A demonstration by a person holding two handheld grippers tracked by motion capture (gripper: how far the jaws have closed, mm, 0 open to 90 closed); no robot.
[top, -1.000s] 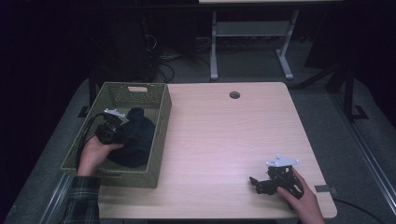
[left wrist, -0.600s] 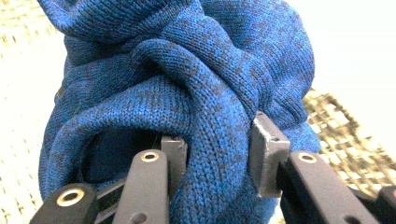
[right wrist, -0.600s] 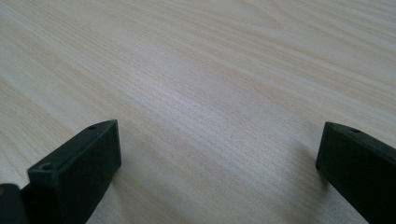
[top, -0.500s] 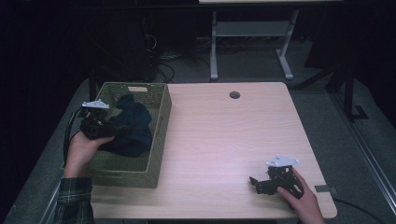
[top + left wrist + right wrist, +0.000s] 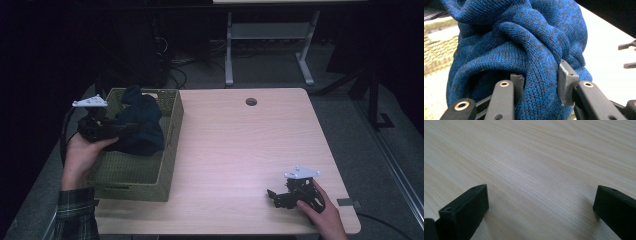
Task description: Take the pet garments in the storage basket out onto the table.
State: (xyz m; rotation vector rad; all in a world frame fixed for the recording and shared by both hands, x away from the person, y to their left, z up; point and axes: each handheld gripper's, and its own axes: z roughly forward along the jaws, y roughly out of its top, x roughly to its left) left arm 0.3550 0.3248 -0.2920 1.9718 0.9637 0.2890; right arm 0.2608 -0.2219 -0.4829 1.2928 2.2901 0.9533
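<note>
Your left gripper [image 5: 539, 82] clamps a fold of the chunky blue knit sweater [image 5: 524, 45] above the woven basket [image 5: 170, 150]; your right gripper [image 5: 541, 205] rests wide open on smooth pale wood.

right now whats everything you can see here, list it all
knit garment: one, blue, bunched, held over the basket's left part
basket: one, olive green woven, on the table's left side
table: one, light wood, with a round cable hole near its far edge
metal frame: one, pale grey, on the floor beyond the table
cables: several, dark, on the floor behind the basket
left gripper: one, black, jaws shut on the knit garment, in the person's left hand
right gripper: one, black with a grey plate, jaws open with nothing between them, resting low at the table's near right corner in the right hand
sleeve: one, plaid, on the left forearm
</note>
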